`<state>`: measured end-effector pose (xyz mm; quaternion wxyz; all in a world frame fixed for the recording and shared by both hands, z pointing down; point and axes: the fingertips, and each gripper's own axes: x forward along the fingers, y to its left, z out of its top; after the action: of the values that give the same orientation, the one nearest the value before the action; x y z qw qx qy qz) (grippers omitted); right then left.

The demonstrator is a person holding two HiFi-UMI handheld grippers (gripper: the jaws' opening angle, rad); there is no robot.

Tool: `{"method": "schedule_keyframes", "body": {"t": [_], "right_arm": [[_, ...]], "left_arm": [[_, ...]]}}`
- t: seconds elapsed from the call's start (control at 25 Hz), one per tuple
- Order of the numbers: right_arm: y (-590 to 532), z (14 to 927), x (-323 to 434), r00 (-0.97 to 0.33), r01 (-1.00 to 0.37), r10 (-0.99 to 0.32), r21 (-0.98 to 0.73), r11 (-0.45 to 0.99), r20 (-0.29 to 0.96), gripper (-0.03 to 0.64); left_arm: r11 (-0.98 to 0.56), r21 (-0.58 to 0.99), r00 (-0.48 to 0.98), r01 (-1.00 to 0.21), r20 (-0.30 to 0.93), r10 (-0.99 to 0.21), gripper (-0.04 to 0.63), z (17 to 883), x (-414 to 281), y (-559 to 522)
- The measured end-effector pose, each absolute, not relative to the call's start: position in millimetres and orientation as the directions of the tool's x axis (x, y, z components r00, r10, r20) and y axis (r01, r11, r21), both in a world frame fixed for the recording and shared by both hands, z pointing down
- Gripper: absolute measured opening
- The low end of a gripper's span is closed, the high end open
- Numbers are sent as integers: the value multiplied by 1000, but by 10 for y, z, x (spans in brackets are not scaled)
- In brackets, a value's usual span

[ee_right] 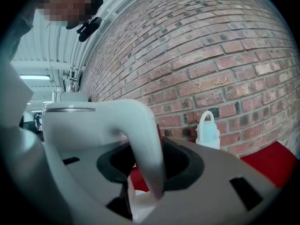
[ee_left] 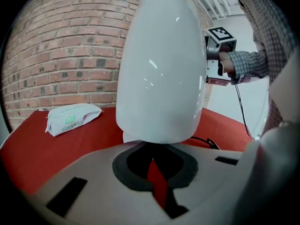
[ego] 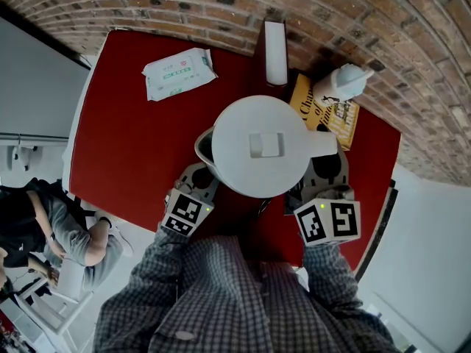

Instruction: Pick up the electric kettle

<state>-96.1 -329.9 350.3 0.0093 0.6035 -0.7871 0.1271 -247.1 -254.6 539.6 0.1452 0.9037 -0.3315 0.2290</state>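
The white electric kettle (ego: 257, 145) fills the middle of the head view, lid up, its handle to the right. It looks raised off the red table (ego: 132, 145). My right gripper (ego: 324, 169) is shut on the kettle's handle (ee_right: 145, 144), which runs down between the jaws. My left gripper (ego: 200, 173) sits low at the kettle's left side. In the left gripper view the kettle body (ee_left: 159, 69) towers just beyond my left gripper (ee_left: 152, 165), whose jaws are shut to a thin slit with nothing in it. The right gripper's marker cube (ee_left: 219, 35) shows behind the kettle.
A pack of wet wipes (ego: 179, 72) lies at the table's far left. By the brick wall stand a white box (ego: 275, 52), a yellow book (ego: 324, 112) and a white bottle (ego: 342, 83). A black cable (ee_left: 208, 143) lies on the table. A person (ego: 44, 226) sits beyond the table's left edge.
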Motion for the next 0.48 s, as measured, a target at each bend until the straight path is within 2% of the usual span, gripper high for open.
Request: {"method": "schedule_keyframes", "body": {"t": [0.48], "right_arm": [[-3113, 3036, -855, -253, -956, -962, -181, 232, 103, 155]], "left_arm": [[-805, -27, 696, -593, 485, -529, 0, 4923, -2396, -2369]]}}
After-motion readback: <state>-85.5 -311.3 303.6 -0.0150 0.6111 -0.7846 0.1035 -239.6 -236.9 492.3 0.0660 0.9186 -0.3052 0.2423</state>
